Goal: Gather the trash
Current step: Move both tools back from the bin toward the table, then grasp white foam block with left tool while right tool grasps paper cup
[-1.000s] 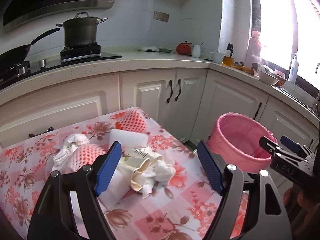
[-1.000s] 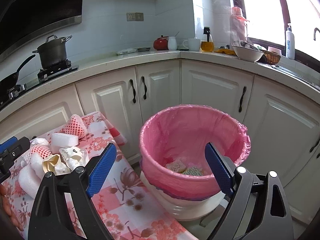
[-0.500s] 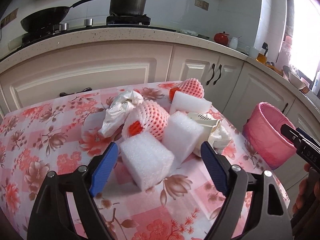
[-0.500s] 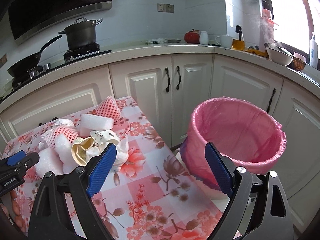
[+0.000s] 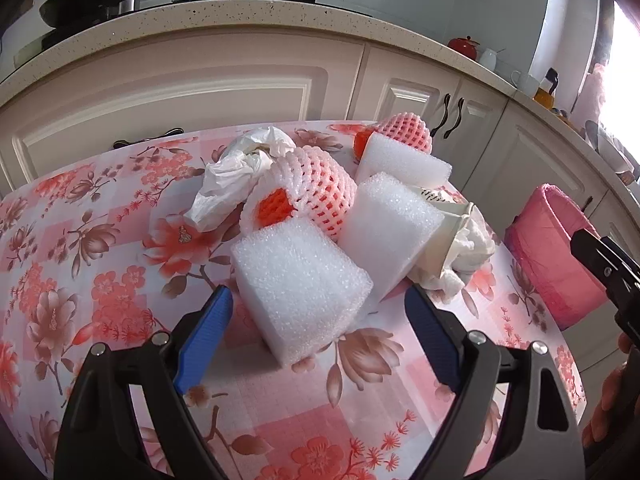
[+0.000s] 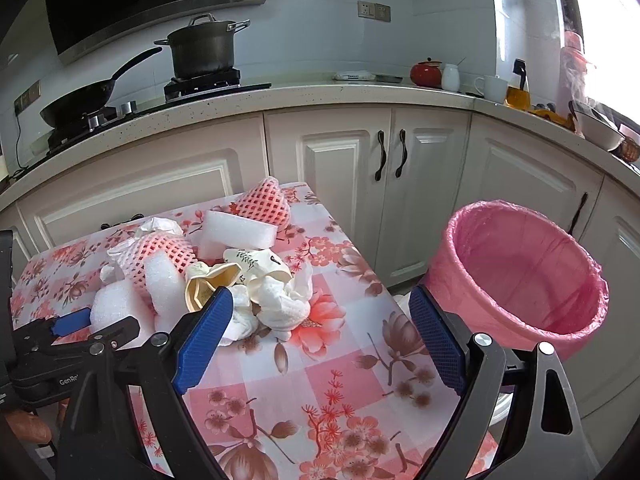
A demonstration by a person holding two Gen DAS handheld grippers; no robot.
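With the left gripper point(image 5: 316, 316) spread wide around the nearest foam block point(image 5: 298, 286) (it sits at the pile's front, mid-table point(image 5: 100, 264)), centre both pads on opposite flat faces before squeezing, while the right gripper point(image 6: 320, 324), also spread and empty, hovers near the table's bin-side edge beside the pink-lined bin point(image 6: 520, 276).

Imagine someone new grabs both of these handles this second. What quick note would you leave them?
Left gripper: open, empty, lined up on the nearest white foam block.
Right gripper: open, empty, over the table between the pile and the pink-lined bin.
Trash on the floral tablecloth: foam blocks, two pink foam nets, crumpled tissue, a crushed paper cup.
Done: nothing visibly.
Left: all of it.
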